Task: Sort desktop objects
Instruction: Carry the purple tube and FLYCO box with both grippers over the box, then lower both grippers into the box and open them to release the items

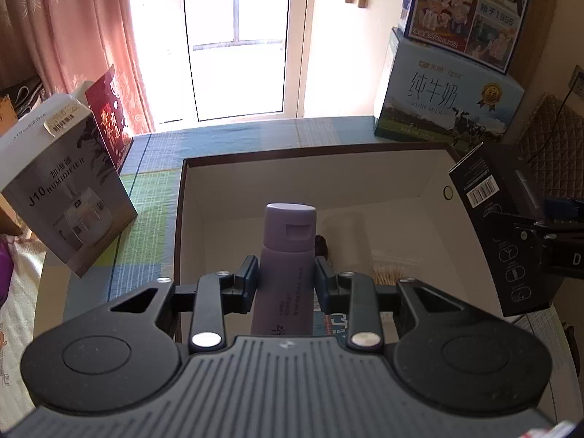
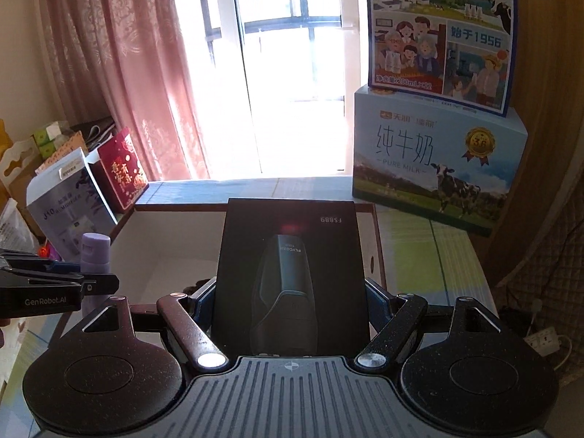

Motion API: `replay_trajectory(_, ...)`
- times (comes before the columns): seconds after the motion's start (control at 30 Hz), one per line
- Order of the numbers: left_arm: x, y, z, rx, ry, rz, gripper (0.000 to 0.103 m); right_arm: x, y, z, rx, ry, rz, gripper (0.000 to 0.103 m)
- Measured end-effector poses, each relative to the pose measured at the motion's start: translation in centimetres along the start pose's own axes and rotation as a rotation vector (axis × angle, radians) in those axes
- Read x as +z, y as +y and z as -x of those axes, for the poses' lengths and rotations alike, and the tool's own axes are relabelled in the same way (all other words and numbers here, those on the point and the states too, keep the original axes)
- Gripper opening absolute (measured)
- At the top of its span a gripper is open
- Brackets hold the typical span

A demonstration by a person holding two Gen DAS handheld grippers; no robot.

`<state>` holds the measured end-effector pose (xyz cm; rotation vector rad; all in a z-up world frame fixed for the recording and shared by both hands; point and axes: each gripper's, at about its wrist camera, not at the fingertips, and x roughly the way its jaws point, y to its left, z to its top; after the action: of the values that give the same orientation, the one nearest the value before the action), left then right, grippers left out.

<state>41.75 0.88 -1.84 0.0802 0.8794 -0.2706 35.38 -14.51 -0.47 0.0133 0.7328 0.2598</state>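
Observation:
My left gripper (image 1: 286,273) is shut on a lilac tube (image 1: 286,255) with a flip cap, held cap-forward over the open white storage box (image 1: 314,179). In the right wrist view that tube (image 2: 95,255) and the left gripper (image 2: 95,286) show at the left edge. My right gripper (image 2: 290,304) is shut on a black shaver box (image 2: 290,255) marked FS889, held upright over the storage box's (image 2: 374,233) right side. From the left wrist view the shaver box (image 1: 507,233) hangs at the right, with the right gripper's body behind it.
A grey humidifier box (image 1: 69,186) and a red card (image 1: 109,116) stand left of the storage box on the plaid tablecloth (image 1: 153,197). Stacked milk cartons (image 1: 449,109) stand at the back right. Toothpicks (image 1: 388,273) and a small dark item (image 1: 322,244) lie inside the box.

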Motion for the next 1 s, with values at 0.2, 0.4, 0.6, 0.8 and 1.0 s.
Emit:
replay_trajectory(0.2,-0.4,0.1,-3.2,0.028,0.072,0.013,0.028,-0.8,-0.3,-2.9,-0.023,0.063,-0.012,0.076)
replay_trajectory(0.4,-1.1,-0.2,-5.5,0.045,0.126,0.008,0.028,-2.1,-0.3,-4.7,-0.044,0.120,-0.008,0.076)
replay_trajectory(0.6,-1.9,-0.5,-7.2,0.060,0.174,-0.007,0.028,-2.8,-0.5,-5.7,-0.064,0.152,0.000,0.076)
replay_trajectory(0.8,-2.4,-0.6,-8.3,0.071,0.206,-0.020,0.028,-3.0,-0.3,-6.2,-0.071,0.168,0.011,0.076)
replay_trajectory(1.0,-2.6,-0.7,-8.6,0.075,0.209,-0.040,0.027,-3.1,-0.1,-6.6,-0.076,0.180,0.016,0.076)
